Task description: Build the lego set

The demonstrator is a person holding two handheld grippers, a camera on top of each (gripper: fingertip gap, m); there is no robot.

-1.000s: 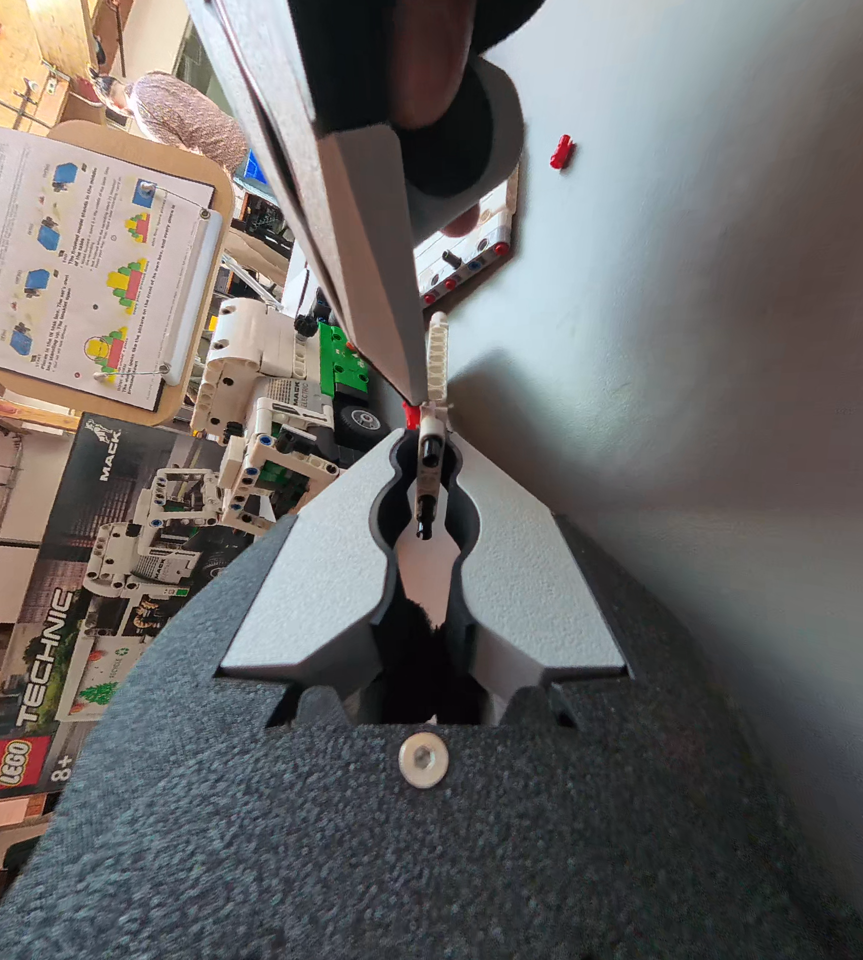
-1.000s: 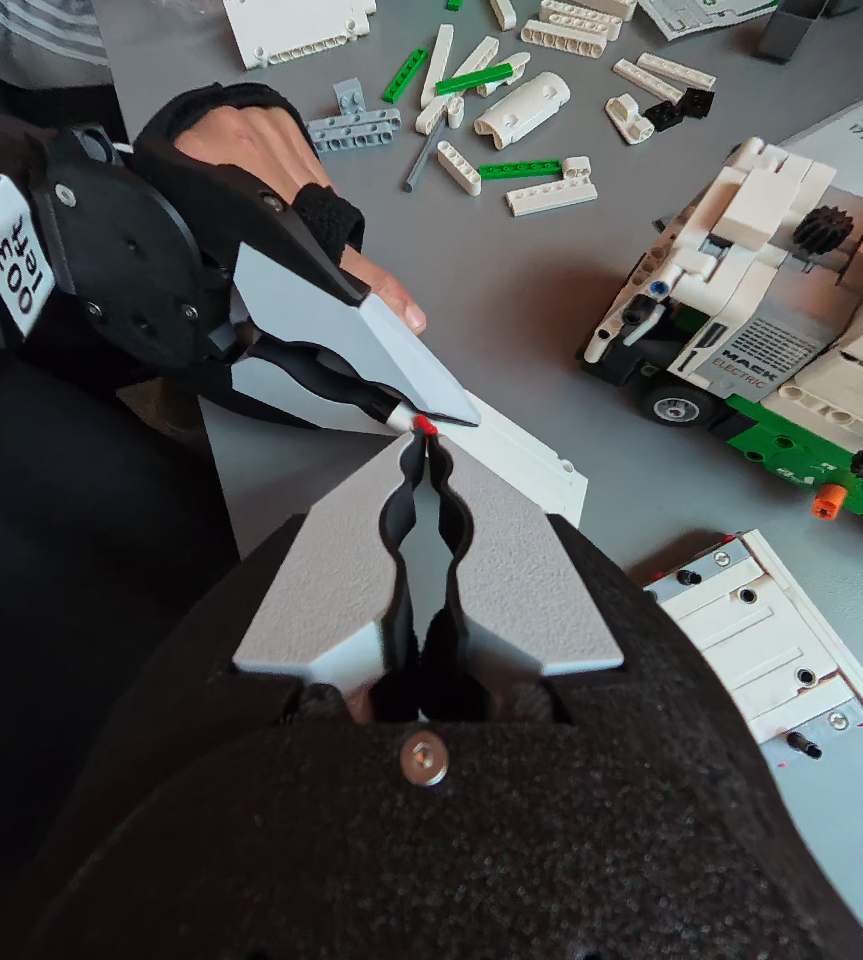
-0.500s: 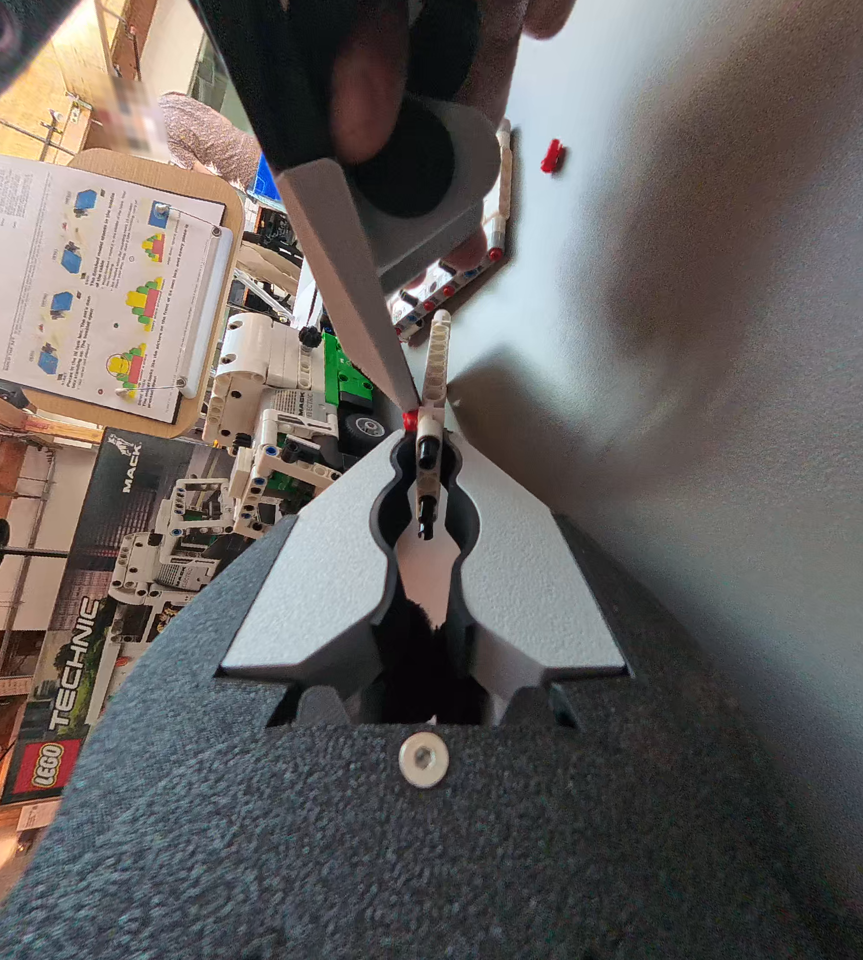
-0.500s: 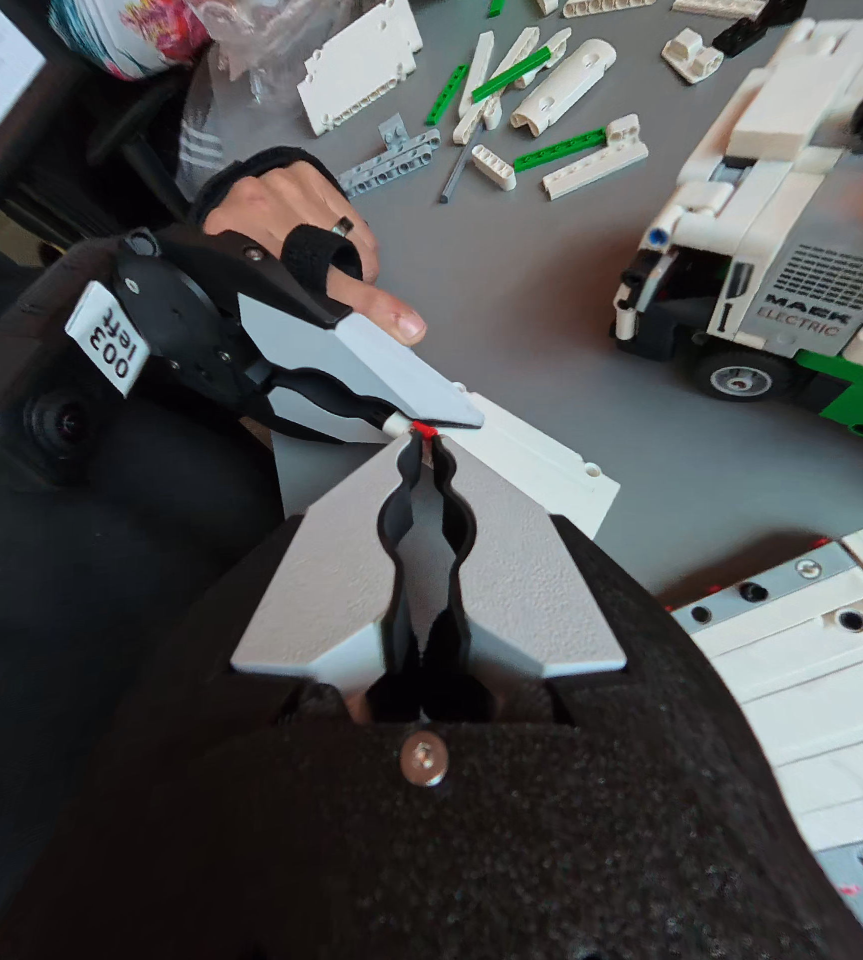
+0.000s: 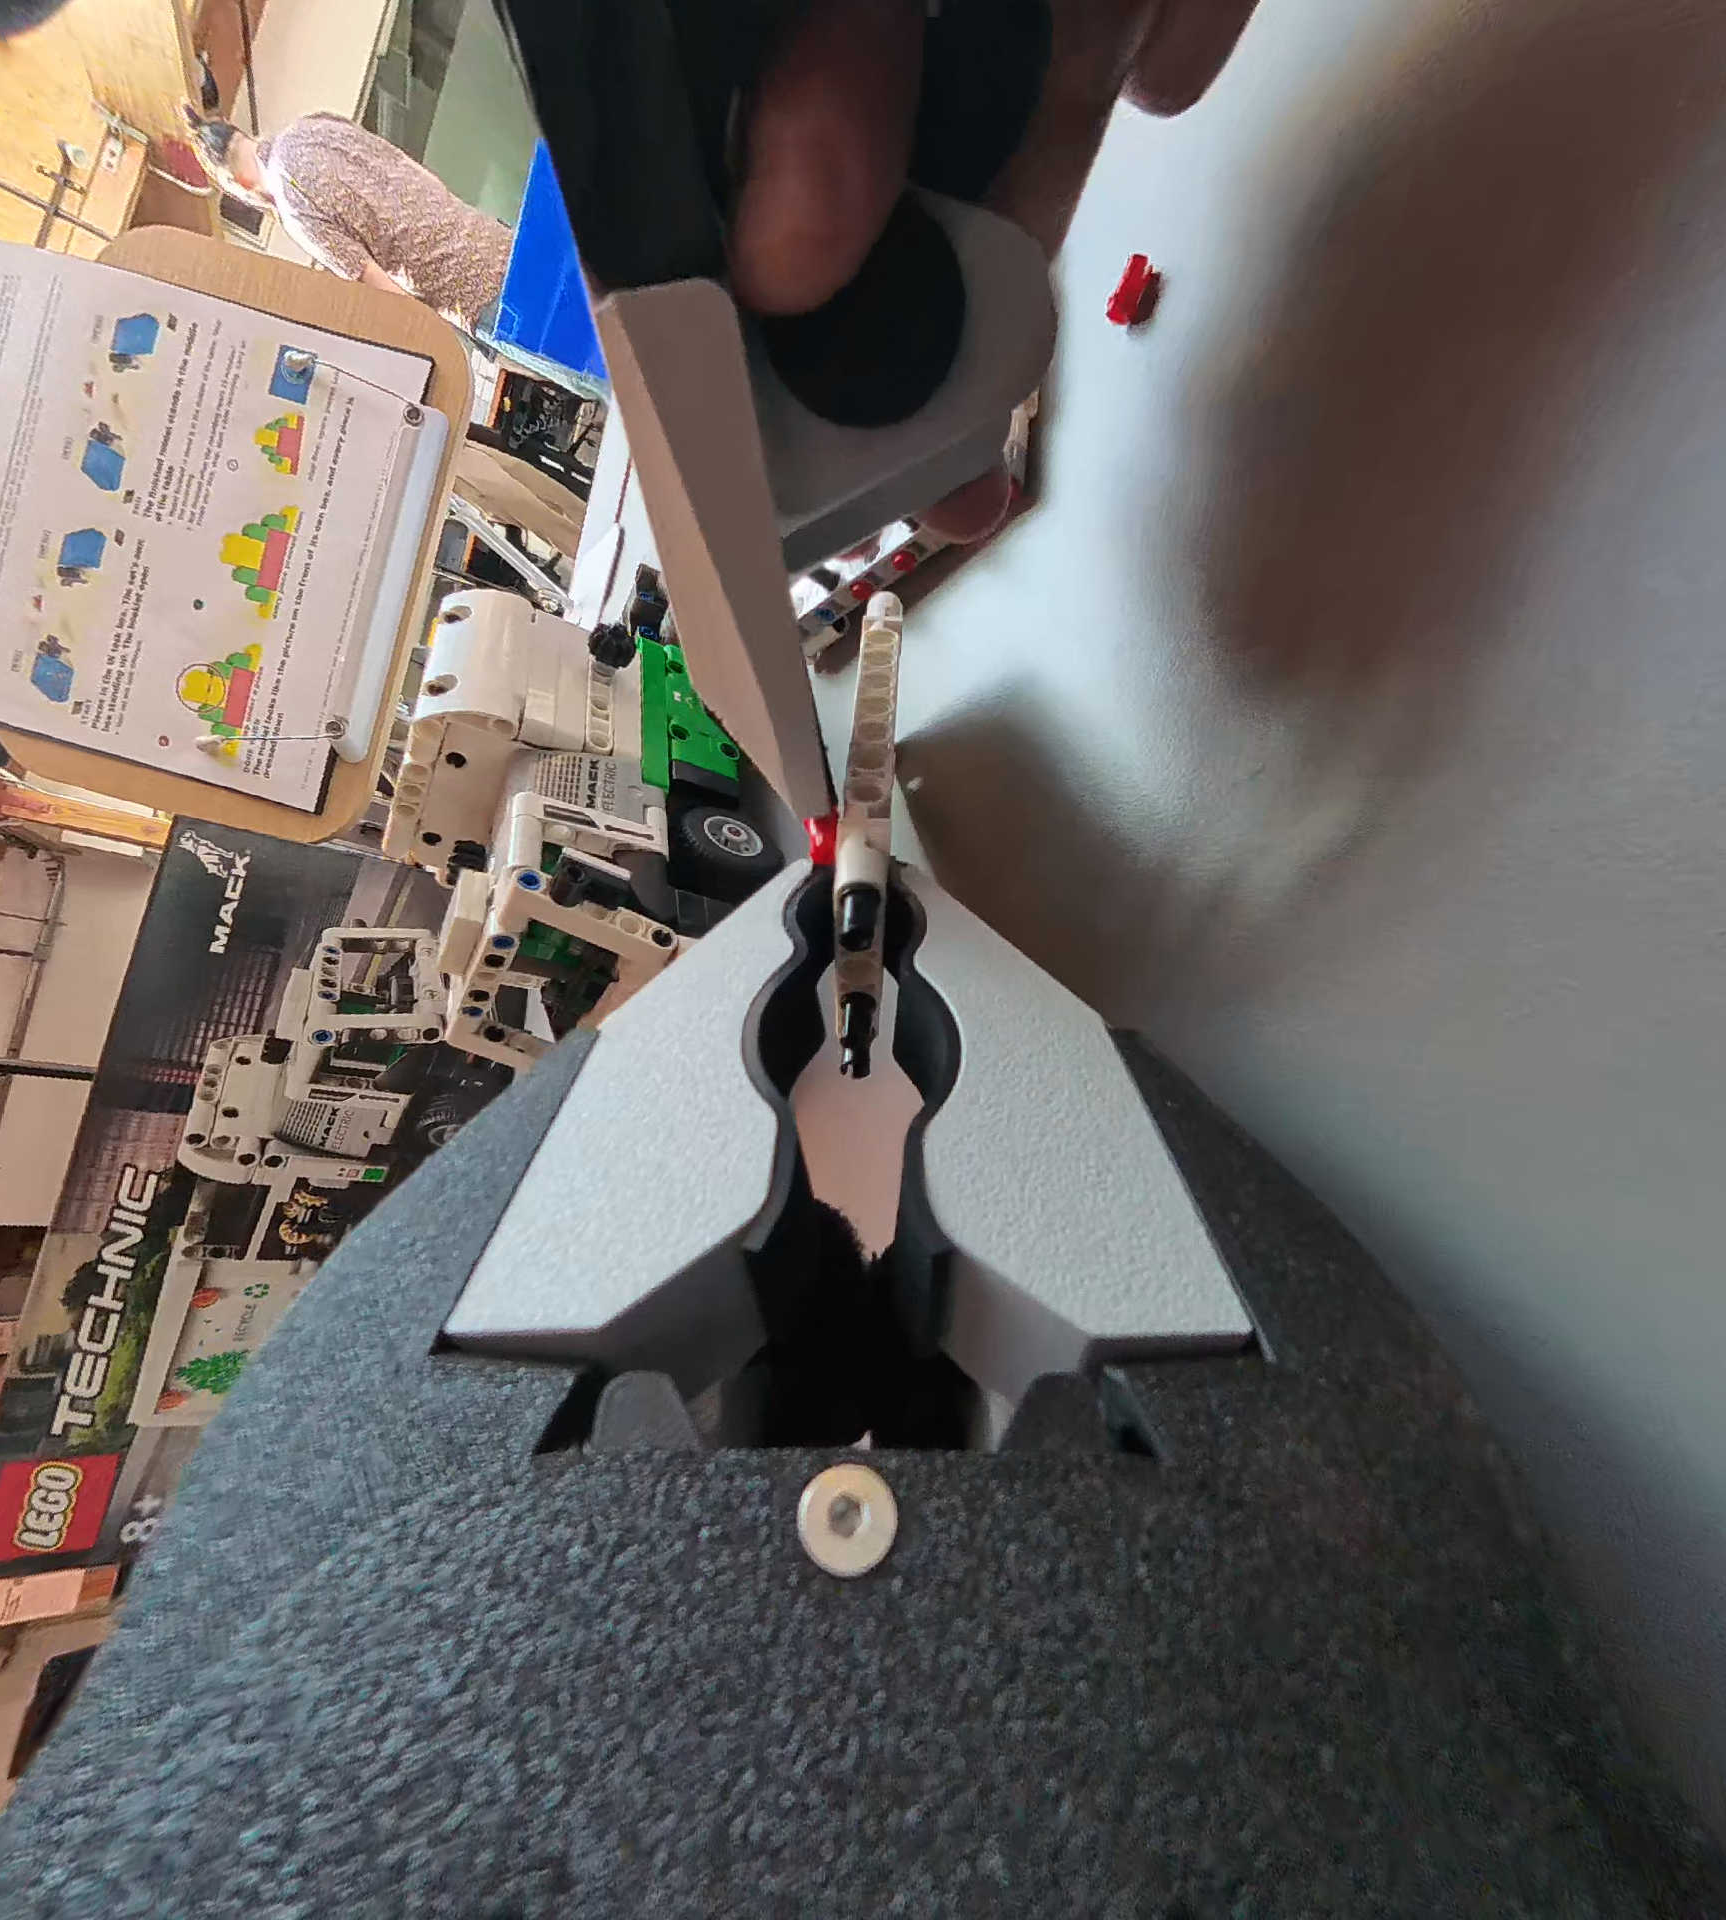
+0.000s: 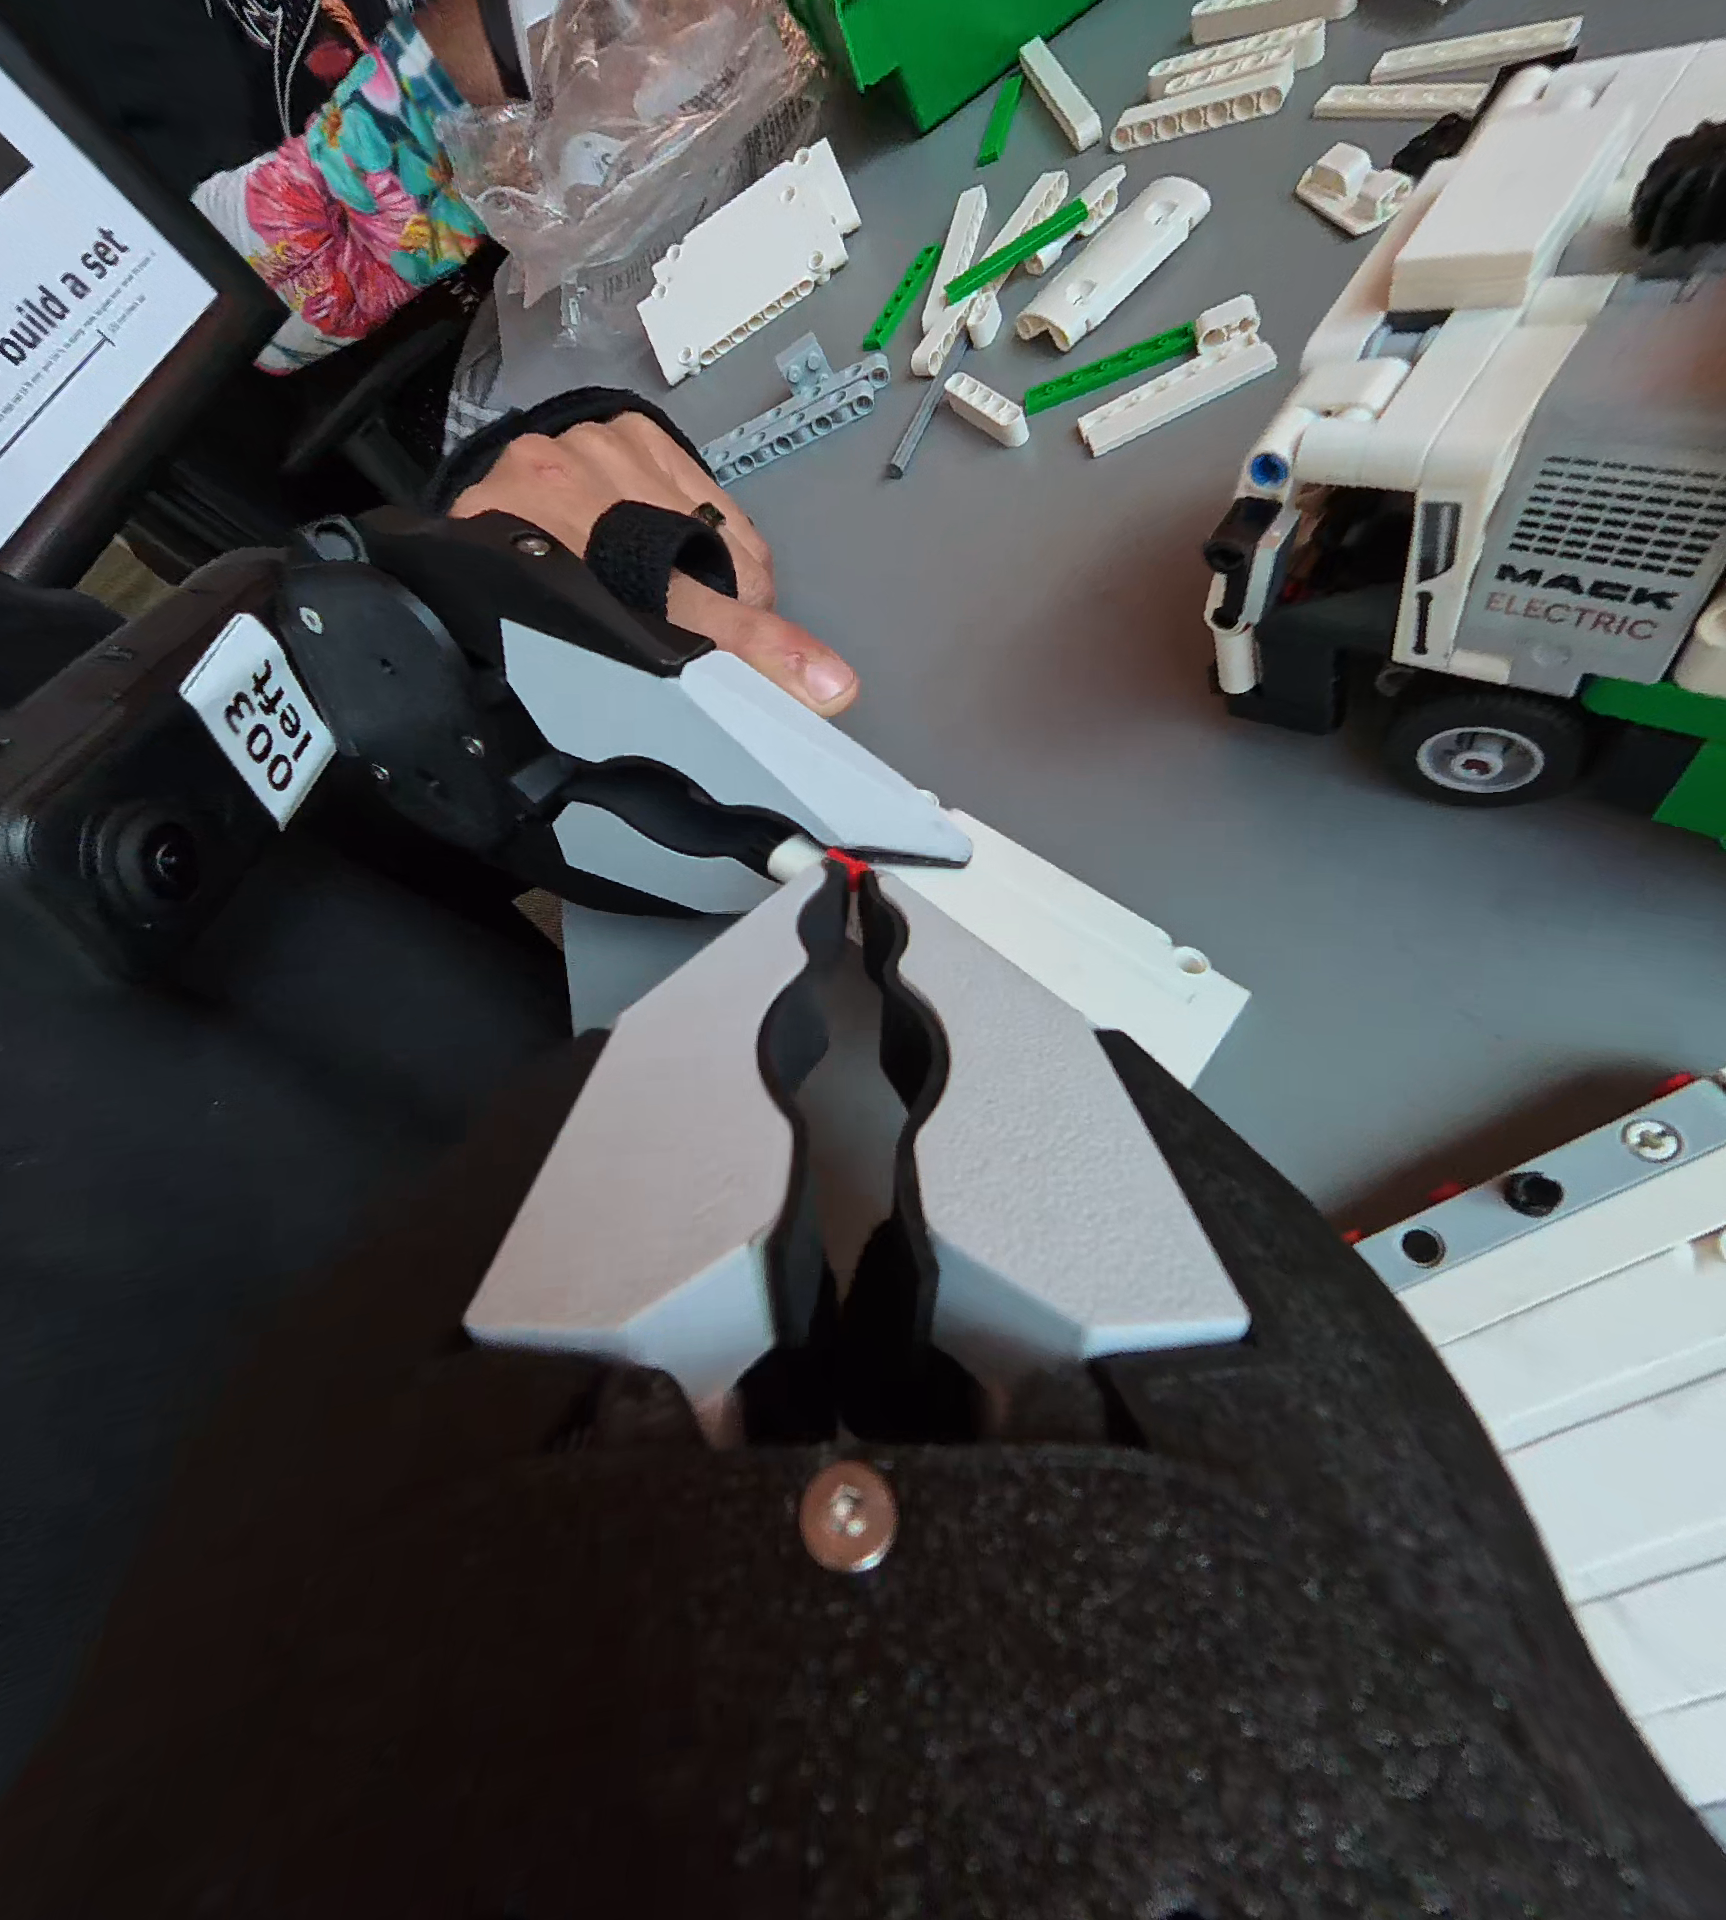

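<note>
Left tongs [image 5: 864, 894]: clamped on the edge of a white panel [image 6: 1077, 935], pads pressed against both of its faces. The panel carries black pins [image 5: 854, 914] at the held end; its long axis runs straight forward from the tongs, away from the holder. In the right wrist view the panel slopes down toward the grey counter [image 6: 1098, 644]; whether its far end rests there cannot be told.

Right tongs [image 6: 846, 883]: closed on a small red pin [image 6: 843, 860] at the very tips. The pin sits hard against the panel's held end, just beside the left tongs' tips, approaching crosswise to the panel's long axis. The two pairs of tongs meet at this one point.

Surroundings: a white-and-green truck model [image 6: 1565, 582] stands well apart toward the counter's far right; loose white and green beams [image 6: 1098, 301] lie toward the far edge; another red piece [image 5: 1132, 289] lies alone on the counter.
</note>
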